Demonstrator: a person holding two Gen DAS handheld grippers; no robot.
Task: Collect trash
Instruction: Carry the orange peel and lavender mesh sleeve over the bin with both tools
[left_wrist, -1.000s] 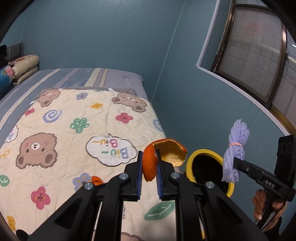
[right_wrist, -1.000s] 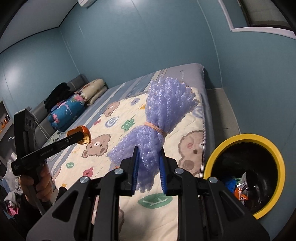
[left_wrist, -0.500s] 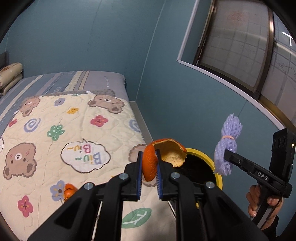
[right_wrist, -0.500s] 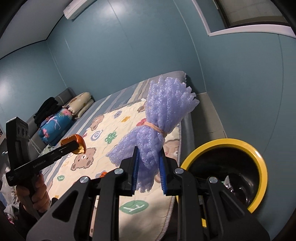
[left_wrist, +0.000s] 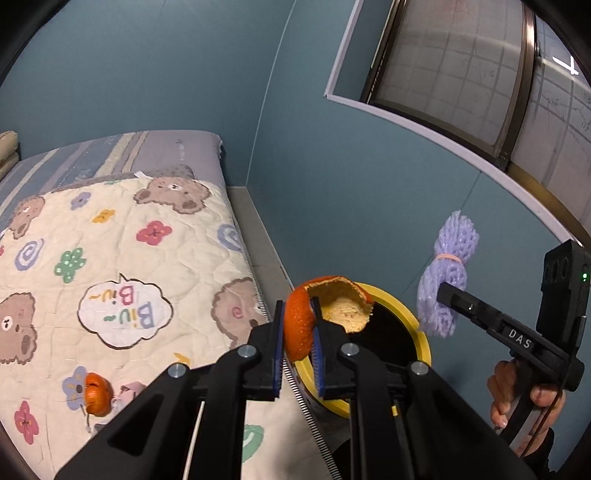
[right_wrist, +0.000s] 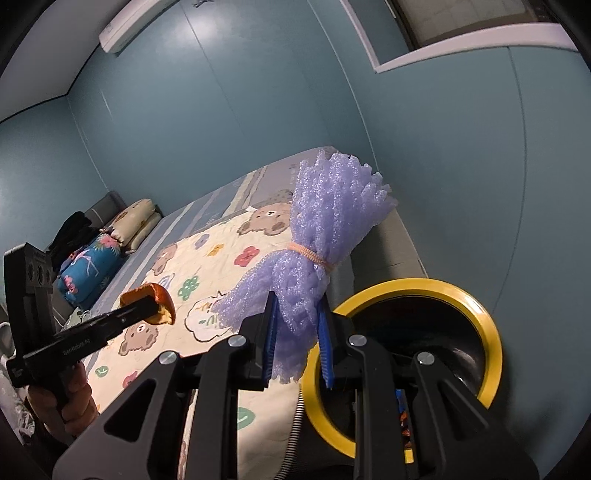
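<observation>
My left gripper (left_wrist: 298, 334) is shut on a curled piece of orange peel (left_wrist: 325, 310), held just over the near rim of a yellow-rimmed black bin (left_wrist: 419, 328). My right gripper (right_wrist: 297, 345) is shut on a purple foam net bundle (right_wrist: 314, 254) tied with a pink band, left of the bin (right_wrist: 480, 314). The left wrist view shows that bundle (left_wrist: 448, 273) hanging to the right of the bin, in the right gripper (left_wrist: 441, 295). From the right wrist, the left gripper (right_wrist: 153, 304) with its peel (right_wrist: 157, 295) is over the quilt. A second peel piece (left_wrist: 96, 393) lies on the quilt.
The bin stands on the floor between the bed's edge (left_wrist: 258, 295) and the blue wall (left_wrist: 351, 192). A bear-patterned quilt (left_wrist: 122, 266) covers the bed. Pillows and a blue bag (right_wrist: 92, 266) sit at the headboard end. A window (left_wrist: 480, 74) is above the bin.
Both grippers have swung rightward towards the bin while keeping their loads. The bin's opening is now larger and nearer in both views, and less of the bed shows.
</observation>
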